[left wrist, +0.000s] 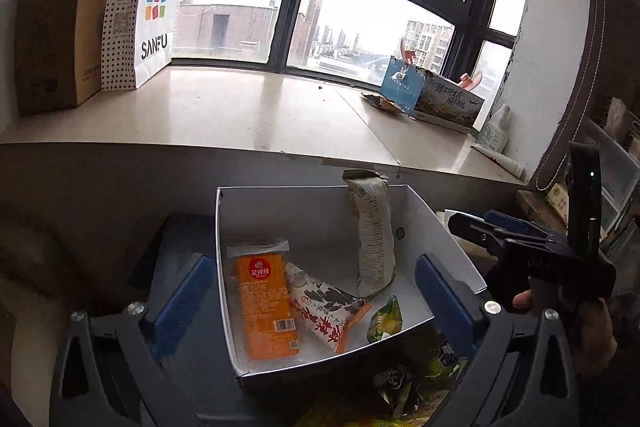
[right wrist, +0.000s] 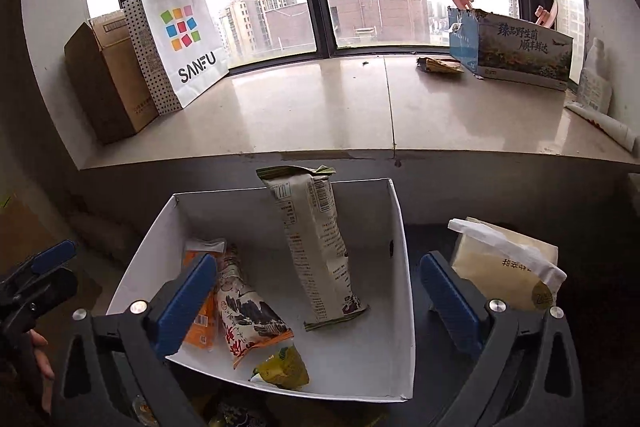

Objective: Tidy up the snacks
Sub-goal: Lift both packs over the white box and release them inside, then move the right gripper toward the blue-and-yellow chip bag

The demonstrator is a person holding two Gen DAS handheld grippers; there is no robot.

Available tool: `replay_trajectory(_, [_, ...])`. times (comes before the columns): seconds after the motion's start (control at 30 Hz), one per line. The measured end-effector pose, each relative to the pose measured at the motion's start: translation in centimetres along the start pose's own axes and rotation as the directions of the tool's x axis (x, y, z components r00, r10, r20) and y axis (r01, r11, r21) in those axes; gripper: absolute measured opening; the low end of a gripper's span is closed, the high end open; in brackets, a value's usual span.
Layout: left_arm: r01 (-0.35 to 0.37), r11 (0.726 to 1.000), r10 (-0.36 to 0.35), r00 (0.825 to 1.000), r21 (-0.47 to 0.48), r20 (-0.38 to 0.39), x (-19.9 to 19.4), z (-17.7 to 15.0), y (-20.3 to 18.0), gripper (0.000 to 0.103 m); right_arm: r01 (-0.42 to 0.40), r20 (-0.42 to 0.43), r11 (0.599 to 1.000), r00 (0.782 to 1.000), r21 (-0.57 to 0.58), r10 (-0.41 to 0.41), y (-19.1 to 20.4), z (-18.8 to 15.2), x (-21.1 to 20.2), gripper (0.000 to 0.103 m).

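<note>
The left claw (left wrist: 316, 291) stands wide open with nothing between its blue pads, which straddle the near part of a white box (left wrist: 320, 203). The right claw (right wrist: 318, 291) is spread just as wide and grips nothing; its left pad hangs over the box's left side, its right pad outside the box's right wall.

In the box, an orange packet (left wrist: 266, 303) lies flat at 9 o'clock. Beside it, toward the centre, lies a white pouch with black and red print (left wrist: 324, 303), partly overlapping the orange packet's edge. A small yellow-green packet (left wrist: 385, 321) sits at the near edge, around 5 o'clock. A long pale wrapper (left wrist: 374, 239) stands tilted, its foot on the box floor and its top leaning on the far wall at 12 o'clock.

Outside the box, at 3 o'clock in the right wrist view, lies a cream bag with a white folded top (right wrist: 506, 267). More yellow wrappers (left wrist: 424, 383) lie in a heap just in front of the box at 6 o'clock.

Beyond, a stone window ledge (right wrist: 320, 111) carries a white shopping bag (right wrist: 182, 43) and a brown carton (right wrist: 106, 79) at 10 o'clock, and a printed carton (right wrist: 520, 47) at 2 o'clock.
</note>
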State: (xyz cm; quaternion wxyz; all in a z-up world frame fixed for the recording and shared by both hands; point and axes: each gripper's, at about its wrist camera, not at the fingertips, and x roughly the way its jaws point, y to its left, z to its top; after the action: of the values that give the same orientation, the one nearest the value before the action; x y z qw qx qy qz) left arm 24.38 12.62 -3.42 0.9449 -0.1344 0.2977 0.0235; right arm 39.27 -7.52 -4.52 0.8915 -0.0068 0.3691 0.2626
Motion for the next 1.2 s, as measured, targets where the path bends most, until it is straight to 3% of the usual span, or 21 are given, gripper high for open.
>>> replay_trajectory(0.17, [-0.015,1.000,0.014,0.999,0.018,0.050,-3.3,-0.3,-0.6,0.103,-0.056,0.069,0.998,0.996,0.003,0.055,0.3,-0.2,-3.5,0.103])
replay_trajectory(0.3, [-0.035,0.997,0.029,0.995,0.064,0.094,-6.1,-1.2,-1.6,0.103,-0.080,0.119,0.995,0.989,-0.062,0.087,1.6,-1.2,-7.0,0.103])
replay_trajectory(0.53, [-0.037,0.976,-0.006,0.980,0.214,0.197,-11.8,-4.4,-6.0,0.103,-0.160,0.175,0.973,0.966,-0.164,0.188,3.8,-5.1,-13.1,0.103])
replay_trajectory(0.77, [0.053,0.977,-0.085,0.985,0.205,0.153,-14.5,-8.5,-7.1,0.103,-0.307,0.230,0.943,0.916,-0.128,0.329,2.8,-10.9,-18.5,0.103])
replay_trajectory(0.97, [0.108,0.978,-0.132,0.983,0.180,0.126,-15.9,-12.1,-7.5,0.103,-0.334,0.274,0.942,0.902,-0.044,0.333,0.9,-15.7,-21.0,0.103])
replay_trajectory(1.07, [0.120,0.979,-0.137,0.986,0.168,0.095,-16.1,-13.5,-7.4,0.103,-0.388,0.311,0.922,0.874,-0.016,0.373,-0.1,-18.4,-21.9,0.103])
replay_trajectory(1.2, [0.107,0.983,-0.119,0.990,0.152,0.075,-16.2,-14.9,-7.3,0.103,-0.384,0.327,0.922,0.877,0.040,0.351,-0.8,-21.6,-21.9,0.103])
